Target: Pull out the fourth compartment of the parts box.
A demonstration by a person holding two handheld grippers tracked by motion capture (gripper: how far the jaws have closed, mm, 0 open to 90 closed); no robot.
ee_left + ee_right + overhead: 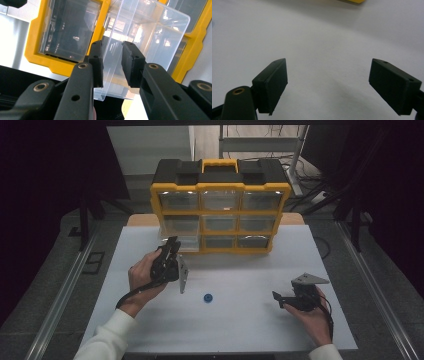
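The left gripper (112, 62) has its fingers straddling the front lip of the clear plastic drawer (147, 32), pulled out from the yellow organiser's (220, 207) bottom-left slot, without visibly clamping; the right gripper (337, 87), released, rests on the white desk (250, 320).

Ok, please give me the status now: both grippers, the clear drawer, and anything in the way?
Left gripper jaws astride clear plastic drawer wall, grip unconfirmed. Right gripper open over white table. Small blue round part lies apart.
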